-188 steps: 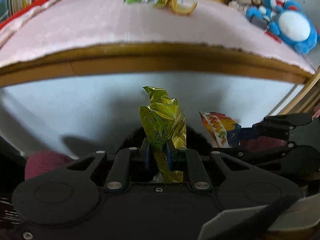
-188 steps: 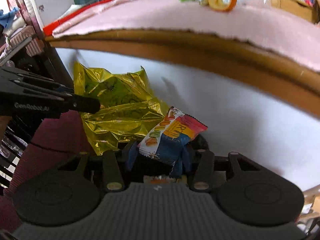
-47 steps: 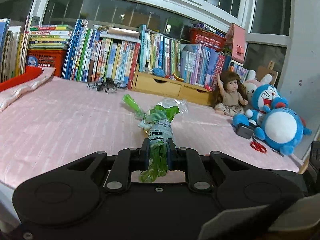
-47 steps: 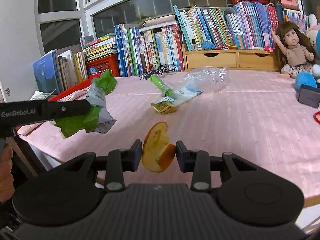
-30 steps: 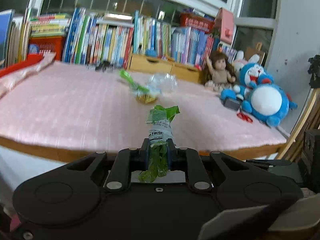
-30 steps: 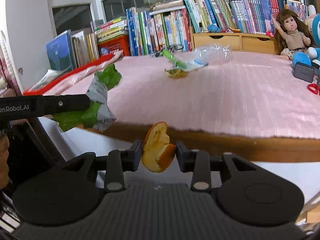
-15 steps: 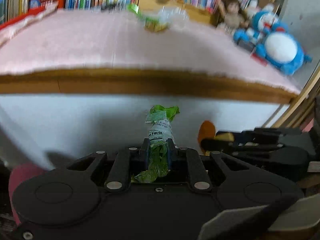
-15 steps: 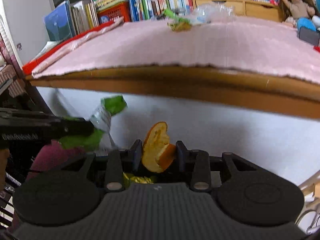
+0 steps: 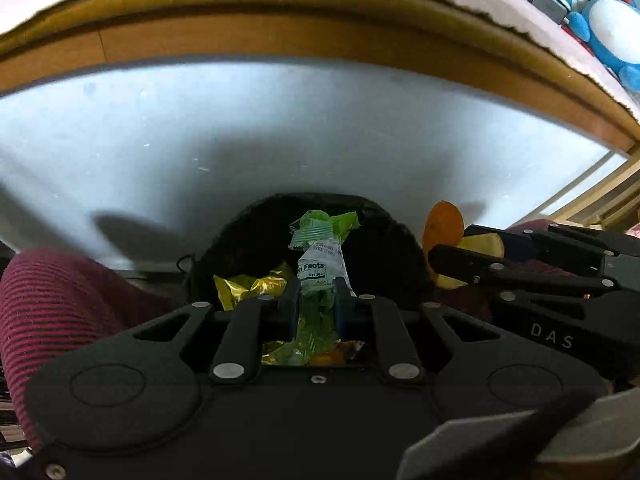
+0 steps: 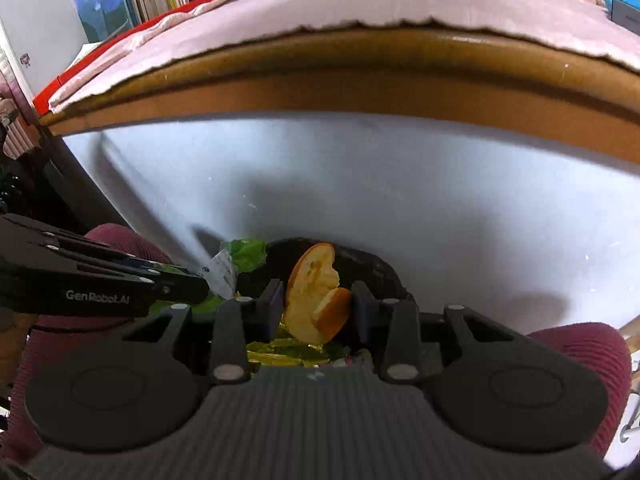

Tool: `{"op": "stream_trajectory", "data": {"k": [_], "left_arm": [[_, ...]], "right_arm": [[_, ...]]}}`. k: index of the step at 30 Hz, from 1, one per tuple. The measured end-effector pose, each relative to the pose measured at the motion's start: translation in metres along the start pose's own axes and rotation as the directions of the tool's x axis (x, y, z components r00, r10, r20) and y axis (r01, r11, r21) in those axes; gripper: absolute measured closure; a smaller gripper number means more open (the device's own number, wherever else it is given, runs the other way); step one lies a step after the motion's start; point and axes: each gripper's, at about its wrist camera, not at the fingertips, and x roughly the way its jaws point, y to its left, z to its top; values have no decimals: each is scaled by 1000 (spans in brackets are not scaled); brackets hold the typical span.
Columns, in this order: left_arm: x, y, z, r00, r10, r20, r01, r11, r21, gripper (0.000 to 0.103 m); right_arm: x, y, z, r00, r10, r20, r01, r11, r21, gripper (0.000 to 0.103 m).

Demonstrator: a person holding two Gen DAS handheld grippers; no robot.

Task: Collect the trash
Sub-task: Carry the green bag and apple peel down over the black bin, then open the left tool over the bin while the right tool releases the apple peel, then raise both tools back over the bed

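Over black bin [image 9: 384, 240], gold wrappers [image 9: 248, 286] at 6 o'clock — 2 releases left: left gripper [image 9: 316, 300] clamping green wrapper [image 9: 320, 256], right gripper [image 10: 316, 304] pinching orange peel [image 10: 316, 300].

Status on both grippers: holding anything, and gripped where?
Left hand-held gripper pinches the green wrapper near its lower end. Right hand-held gripper clamps the orange peel across its lower half.

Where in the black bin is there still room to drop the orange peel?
Crowded: the crinkled gold foil wrapper fills the black bin's near-left side, under the left gripper with its green plastic wrapper. Free: the dark far-right part, by the white panel. The right gripper holds the orange peel there.
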Motion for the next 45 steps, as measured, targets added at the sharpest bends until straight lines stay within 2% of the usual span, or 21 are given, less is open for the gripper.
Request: {"op": "stream_trajectory", "data": {"k": [15,18,20,21,22,23,28,33,36,39,45], "left_arm": [[6,-2,7,1000,1,-20,-1,1000,-2,86],[5,-2,6,1000,0,-18,0,1000,-1,84],[4,-3,6,1000,-1,-17,1,1000,3,81],[3,-3,6,1000,-2,-15,2,1000,6,75],[3,-4,6,1000,-4,-15,4,1000,9,66],[2,-4,7,1000,-6,-12,6,1000,9,62],[-9,-6,10,1000,14,24,-15,1000,25,56],[-32,-4,21,996,4,86,-6,1000,23,55],[-55,-4,32,989,-16,150,11,999,32,54],[-82,-3,45,973,-33,230,23,999,45,52],[-127,1,79,913,-59,403,54,998,24,38]], "right_arm": [[8,3,2,999,15,-34,-15,1000,-7,60],[8,2,3,999,17,-33,-17,1000,-6,57],[9,1,3,999,19,-31,-19,1000,1,47],[8,0,3,999,24,-30,-24,1000,6,47],[8,0,3,999,27,-30,-27,1000,13,41],[7,-1,3,999,30,-28,-29,999,18,40],[4,-3,6,1000,25,-13,-25,999,23,36],[-7,-7,16,999,26,25,-27,999,24,35],[-21,-9,28,997,33,73,-34,999,18,33],[-38,-10,45,990,39,138,-39,999,0,31],[-66,-20,82,959,50,278,-51,999,-4,25]]}}
